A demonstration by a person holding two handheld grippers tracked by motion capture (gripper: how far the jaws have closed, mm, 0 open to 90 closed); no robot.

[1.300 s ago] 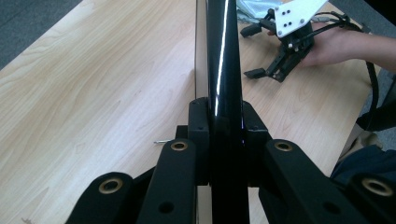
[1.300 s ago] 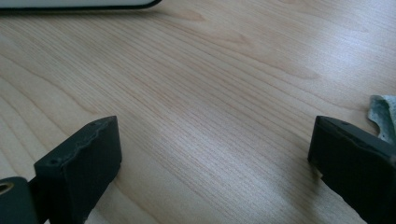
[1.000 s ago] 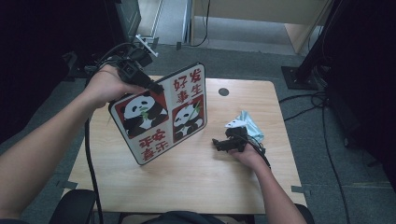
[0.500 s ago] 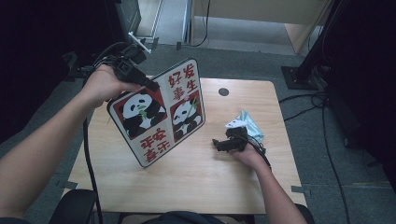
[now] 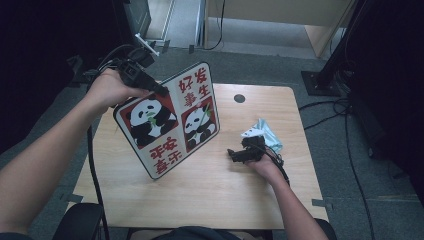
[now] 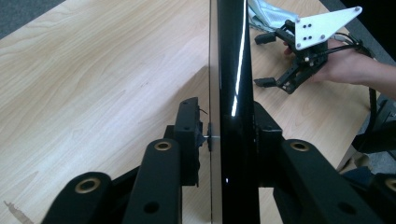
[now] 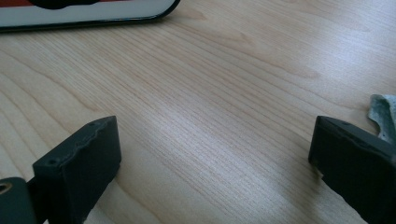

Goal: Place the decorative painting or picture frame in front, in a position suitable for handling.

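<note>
Two grippers on my screens right now. In the high view the left gripper (image 5: 159, 91) sits at the upper left of the frame, at the top edge of the panda board (image 5: 170, 120), which stands tilted on the counter (image 5: 210, 195), its lower corner down near the frame's centre-left. From up there I read the board's face: two pandas and red characters. The left gripper view gives me what that angle can't: the board (image 6: 233, 93) seen edge-on, a glossy dark strip running up the middle, with the left gripper (image 6: 229, 135) straddling it. Its jaws have just been opening; the right-hand jaw lies against the board's face, while the left-hand jaw stands a little off it with a small pin showing in the gap. Upper right of that same view I catch the right gripper (image 6: 264, 60) with its grey plate, jaws spread, next to a pale cloth (image 6: 268, 14). The right gripper view confirms it: jaws wide apart, bare wood between them, the cloth's edge (image 7: 383, 114) at far right, the board's rim (image 7: 93, 16) along the top. In the high view the right gripper (image 5: 232, 155) rests mid-right on the counter, cloth (image 5: 265, 135) just beside it.
</note>
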